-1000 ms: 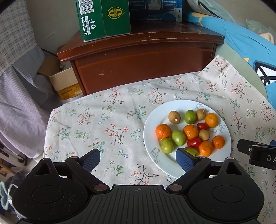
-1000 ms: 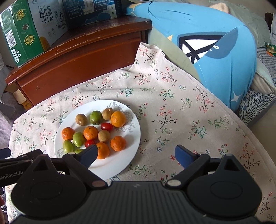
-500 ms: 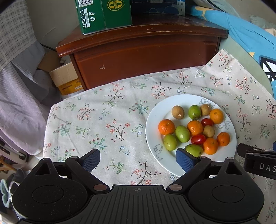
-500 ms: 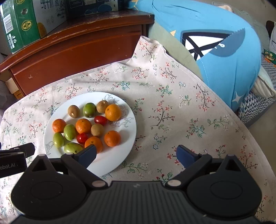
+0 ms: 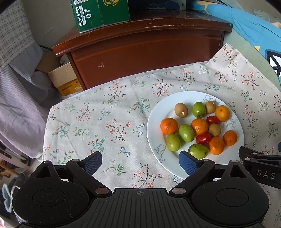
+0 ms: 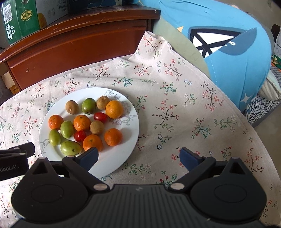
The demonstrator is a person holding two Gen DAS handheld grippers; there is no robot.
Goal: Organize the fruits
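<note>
A white plate [image 5: 158,147] [image 6: 128,136] on a floral cloth holds several small oranges [image 5: 169,125] [image 6: 113,136], green fruits [image 5: 186,132] [image 6: 67,129], brown fruits [image 5: 181,109] [image 6: 72,107] and two red tomatoes [image 5: 203,138] [image 6: 100,117]. My left gripper [image 5: 140,162] is open and empty, above the cloth left of the plate, its right finger over the plate's near rim. My right gripper [image 6: 139,157] is open and empty, its left finger over the plate's near rim, the rest over cloth to the right.
A brown wooden cabinet [image 5: 145,52] [image 6: 73,40] stands behind the cloth, with a green carton [image 5: 98,14] on top. A blue cushion [image 6: 233,57] lies at the right. A cardboard box [image 5: 65,80] and draped fabric are at the left.
Both grippers have drawn slightly nearer the cloth and plate; the plate sits lower and closer in both views. Both grippers stay open. The fruits have not moved.
</note>
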